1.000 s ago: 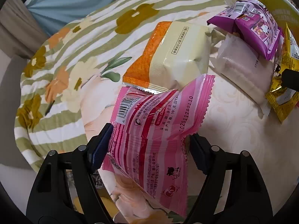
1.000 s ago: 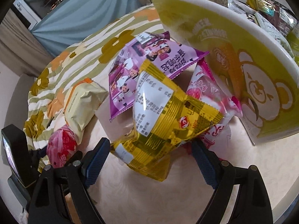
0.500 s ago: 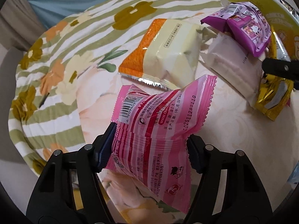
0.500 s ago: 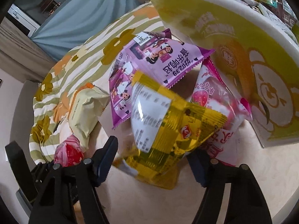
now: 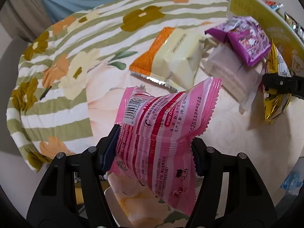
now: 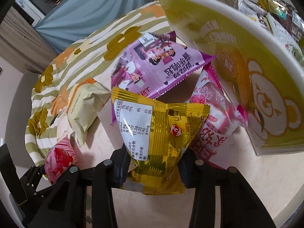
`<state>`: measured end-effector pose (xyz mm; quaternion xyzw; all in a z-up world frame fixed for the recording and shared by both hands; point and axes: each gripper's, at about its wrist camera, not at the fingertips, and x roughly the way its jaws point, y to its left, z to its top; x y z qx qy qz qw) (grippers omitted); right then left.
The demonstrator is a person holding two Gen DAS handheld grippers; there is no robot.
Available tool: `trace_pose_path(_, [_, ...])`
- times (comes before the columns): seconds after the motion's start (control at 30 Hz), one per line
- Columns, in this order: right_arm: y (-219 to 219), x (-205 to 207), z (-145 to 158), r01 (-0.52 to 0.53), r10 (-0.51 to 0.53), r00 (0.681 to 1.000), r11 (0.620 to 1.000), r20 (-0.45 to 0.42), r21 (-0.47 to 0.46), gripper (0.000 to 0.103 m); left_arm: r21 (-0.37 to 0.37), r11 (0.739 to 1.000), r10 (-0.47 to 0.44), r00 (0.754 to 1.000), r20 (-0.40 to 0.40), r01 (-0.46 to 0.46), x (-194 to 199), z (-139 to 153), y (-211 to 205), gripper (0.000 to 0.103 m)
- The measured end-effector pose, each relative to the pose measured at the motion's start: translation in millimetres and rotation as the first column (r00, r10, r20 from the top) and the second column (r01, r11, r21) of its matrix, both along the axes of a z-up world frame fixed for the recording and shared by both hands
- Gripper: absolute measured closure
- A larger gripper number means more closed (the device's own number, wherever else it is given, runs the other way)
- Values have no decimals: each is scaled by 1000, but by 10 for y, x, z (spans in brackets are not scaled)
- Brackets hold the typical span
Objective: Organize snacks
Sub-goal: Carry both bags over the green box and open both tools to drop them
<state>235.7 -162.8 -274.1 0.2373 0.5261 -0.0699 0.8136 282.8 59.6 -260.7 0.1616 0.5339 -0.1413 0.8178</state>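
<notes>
My left gripper (image 5: 154, 152) is shut on a pink striped snack packet (image 5: 163, 131) and holds it above the table. The packet also shows in the right wrist view (image 6: 59, 159). My right gripper (image 6: 153, 163) is shut on a yellow foil snack packet (image 6: 157, 131), lifted off the table; it shows at the right edge of the left wrist view (image 5: 275, 93). A purple packet (image 6: 157, 66), a pale pink packet (image 6: 214, 114) and an orange-and-cream packet (image 5: 171, 57) lie on the table. A yellow-green bear-print box (image 6: 247, 66) holds several snacks.
A floral striped cloth (image 5: 66, 60) covers the far left part of the table. The cream tabletop (image 5: 237, 138) shows near the box. A blue curtain (image 6: 85, 15) hangs behind. The table's front edge runs along the lower right.
Both grippers have closed tighter on their packets and lifted them. The yellow packet has risen off the table and the pink one has risen a little.
</notes>
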Motion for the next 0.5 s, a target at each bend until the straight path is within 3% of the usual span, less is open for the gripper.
trace_pose_path(0.23, [50, -59, 251, -33, 34, 998, 999, 58, -14, 63, -54, 998, 15, 999, 43, -13, -99, 345, 16, 43])
trace_pose_path(0.5, [-21, -237, 785, -52, 58, 985, 998, 160, -43, 63, -145, 989, -13, 993, 116, 30, -197, 952, -163, 43])
